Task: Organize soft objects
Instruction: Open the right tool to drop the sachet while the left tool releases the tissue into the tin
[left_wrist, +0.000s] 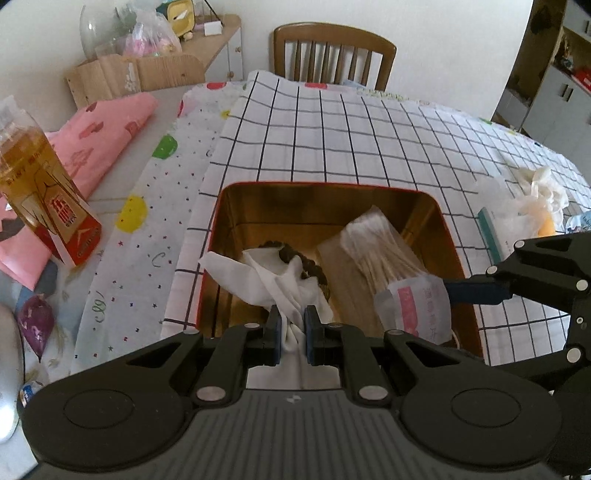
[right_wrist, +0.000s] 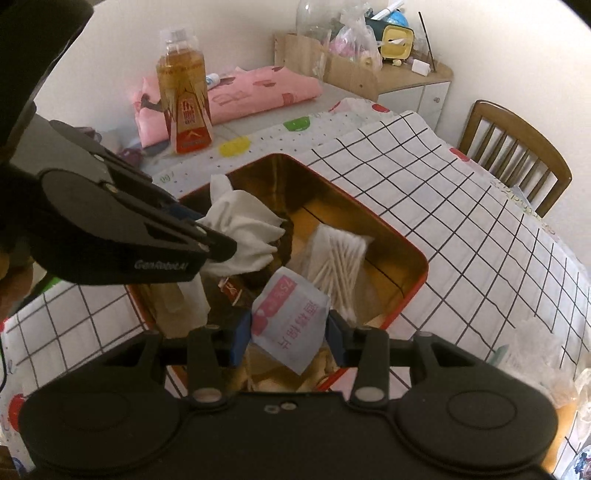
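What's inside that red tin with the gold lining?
In the red rectangular tin: a clear bag of cotton swabs and something dark, mostly covered by the white cloth hanging from the left hand-held gripper.

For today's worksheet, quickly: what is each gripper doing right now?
Left gripper: closed on the white cloth.
Right gripper: holding the pink-and-white packet between its fingers.

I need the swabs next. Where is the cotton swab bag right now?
The cotton swab bag lies inside the red tin, on its right half in the left wrist view, just beyond the packet pinched by the right gripper.
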